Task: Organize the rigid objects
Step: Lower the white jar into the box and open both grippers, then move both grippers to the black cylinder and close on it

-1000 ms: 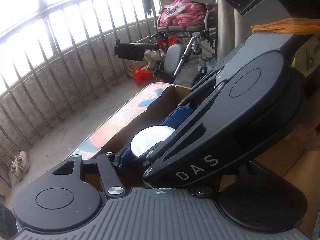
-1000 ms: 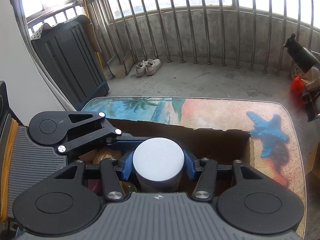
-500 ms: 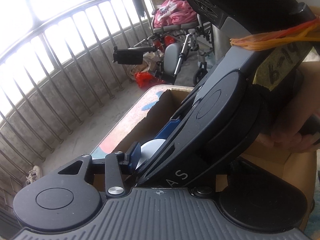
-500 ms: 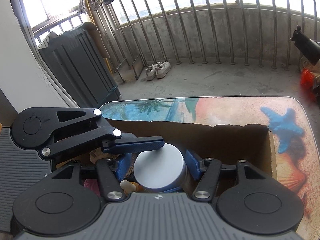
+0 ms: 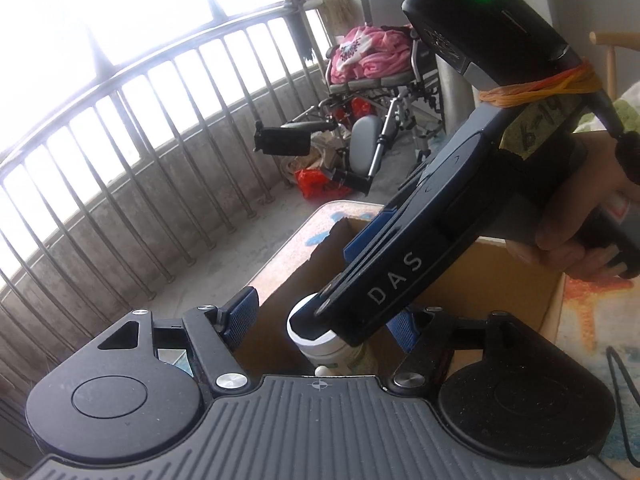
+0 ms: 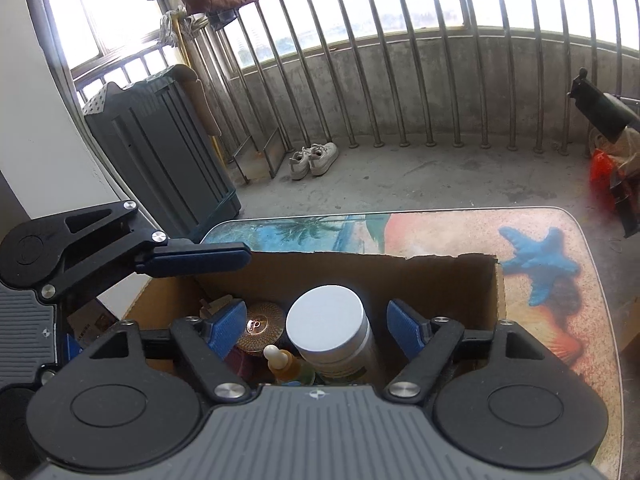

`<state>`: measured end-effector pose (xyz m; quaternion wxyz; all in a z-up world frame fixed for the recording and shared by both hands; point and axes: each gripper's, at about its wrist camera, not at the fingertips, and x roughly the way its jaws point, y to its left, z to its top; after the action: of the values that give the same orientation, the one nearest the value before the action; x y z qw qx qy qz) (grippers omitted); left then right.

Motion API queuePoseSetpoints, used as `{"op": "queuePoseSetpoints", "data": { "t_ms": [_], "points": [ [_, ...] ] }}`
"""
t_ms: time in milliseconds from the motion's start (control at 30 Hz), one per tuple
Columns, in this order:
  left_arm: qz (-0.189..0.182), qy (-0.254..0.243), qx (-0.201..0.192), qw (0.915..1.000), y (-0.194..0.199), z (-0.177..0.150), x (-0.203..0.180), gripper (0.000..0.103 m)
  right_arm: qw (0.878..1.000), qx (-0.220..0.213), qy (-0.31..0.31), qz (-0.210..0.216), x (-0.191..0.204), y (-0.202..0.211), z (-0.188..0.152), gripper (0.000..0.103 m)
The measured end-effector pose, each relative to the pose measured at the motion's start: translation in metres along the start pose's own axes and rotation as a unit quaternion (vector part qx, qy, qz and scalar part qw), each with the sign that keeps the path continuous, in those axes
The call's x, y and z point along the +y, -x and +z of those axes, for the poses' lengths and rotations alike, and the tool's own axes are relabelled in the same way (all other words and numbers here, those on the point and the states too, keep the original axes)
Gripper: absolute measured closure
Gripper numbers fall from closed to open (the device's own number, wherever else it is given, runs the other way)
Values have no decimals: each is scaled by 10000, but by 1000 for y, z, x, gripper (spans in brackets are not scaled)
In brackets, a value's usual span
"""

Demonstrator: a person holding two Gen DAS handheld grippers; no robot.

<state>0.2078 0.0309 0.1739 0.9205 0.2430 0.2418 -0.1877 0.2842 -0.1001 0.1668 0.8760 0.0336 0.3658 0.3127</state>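
Note:
A white-lidded jar (image 6: 326,322) stands upright in the cardboard box (image 6: 380,258), beside a gold round tin (image 6: 260,322) and a small dropper bottle (image 6: 280,362). My right gripper (image 6: 316,328) hangs just above the box. Its jaws are opening, and its blue pads (image 6: 224,328) stand clear of the jar on both sides. My left gripper (image 5: 322,322) is also opening, with nothing pressed between its pads. The right gripper's body (image 5: 400,272) crosses in front of it and hides most of the jar (image 5: 316,340). One finger (image 6: 196,258) of the left gripper reaches over the box's left corner.
The box sits on a table with a beach print and a blue starfish (image 6: 536,268). A person's hand (image 5: 580,220) holds the right gripper's handle. Beyond are a metal railing (image 6: 400,80), a wheelchair (image 5: 384,80), shoes (image 6: 314,158) and a dark cabinet (image 6: 160,152).
The right gripper let go of the jar and rose a little; the jar now stands in the box. The left gripper drew back and up, and its pads spread wider.

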Motion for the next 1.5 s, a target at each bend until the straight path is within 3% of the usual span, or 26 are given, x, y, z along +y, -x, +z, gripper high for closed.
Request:
{"op": "queuePoseSetpoints", "data": {
  "t_ms": [133,267,400,500,567,667,800,867,933,1100,1400,1500],
  "points": [
    [-102,313,-540,9980,65,-12,-13,34,9997,-229,-42,25,8,37,-8,23],
    [-576,928,-835,9905,106,-45,-53,35,9979,-570,170,239,20,87,-30,22],
    [-841,1525,-622,9828,85,-86,-99,40,9964,-699,78,473,28,123,-62,21],
    [-737,1983,-453,9763,54,-107,-118,44,9958,-796,54,443,26,143,-86,21],
    [-477,2069,-441,9762,42,-119,-129,46,9962,-805,23,335,23,150,-103,21],
    [-181,2071,-455,9771,30,-126,-140,46,9969,-749,-113,212,15,151,-125,21],
    [-84,2423,-283,9697,11,-124,-139,52,9957,-664,-581,287,-4,145,-153,21],
    [-79,2534,-166,9672,3,-124,-141,62,9948,-544,-792,336,-12,140,-165,21],
    [-23,2649,-149,9641,-2,-125,-141,81,9946,-465,-860,341,-16,136,-173,21],
    [-122,2525,-160,9674,5,-129,-143,82,9961,-298,-698,449,-6,123,-177,21],
    [-764,2577,-53,9632,47,-149,-156,82,9945,-61,-331,987,37,98,-203,21],
    [-810,2371,-37,9681,61,-155,-165,82,9944,67,-71,1052,53,92,-213,42]
  ]
}}
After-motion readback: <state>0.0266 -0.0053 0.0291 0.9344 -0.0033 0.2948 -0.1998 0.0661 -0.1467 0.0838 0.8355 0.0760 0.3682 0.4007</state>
